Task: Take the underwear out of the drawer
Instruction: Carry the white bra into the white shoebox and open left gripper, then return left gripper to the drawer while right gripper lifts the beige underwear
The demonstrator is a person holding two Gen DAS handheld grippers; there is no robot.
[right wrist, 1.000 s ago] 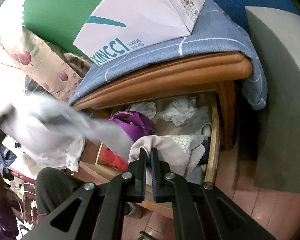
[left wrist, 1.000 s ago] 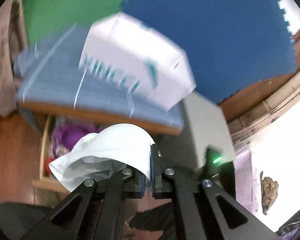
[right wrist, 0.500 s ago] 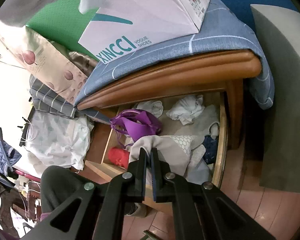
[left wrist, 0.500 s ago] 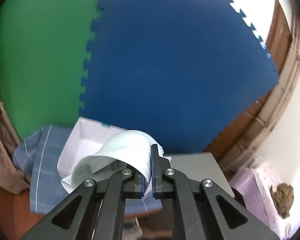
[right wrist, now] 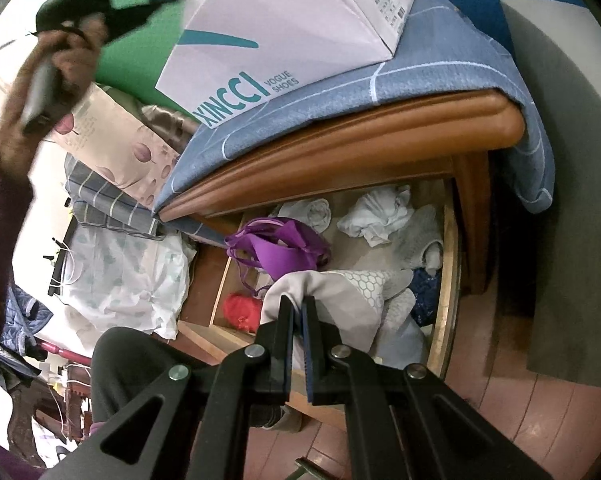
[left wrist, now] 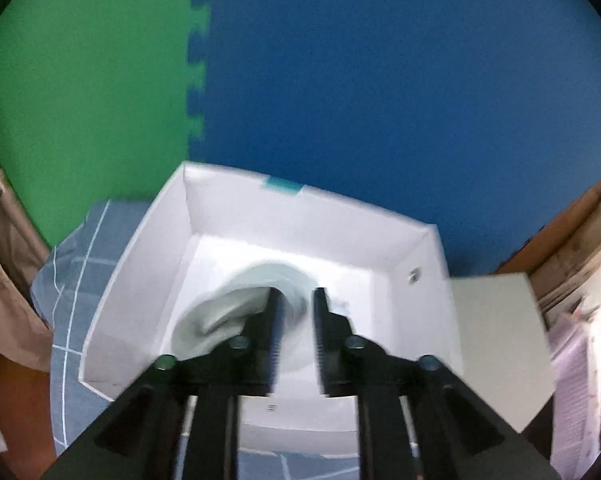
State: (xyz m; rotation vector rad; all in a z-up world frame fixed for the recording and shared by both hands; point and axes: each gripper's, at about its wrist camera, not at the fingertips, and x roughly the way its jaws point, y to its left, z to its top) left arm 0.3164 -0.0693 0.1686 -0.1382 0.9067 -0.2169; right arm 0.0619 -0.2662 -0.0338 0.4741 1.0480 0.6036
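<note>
Blurred white underwear (left wrist: 236, 312) behind left gripper (left wrist: 296, 300)

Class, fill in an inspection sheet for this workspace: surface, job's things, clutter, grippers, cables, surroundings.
Surface: blue cloth over the wooden cabinet top.
Job's things: white underwear in the shoe box; drawer open, beige garment in it.
Clutter: purple bra, red item.
Grippers: left gripper has just been opening, underwear loose between the jaws; right gripper shut on the beige garment.
Cables: nothing seen.
Surroundings: green and blue foam mats.
</note>
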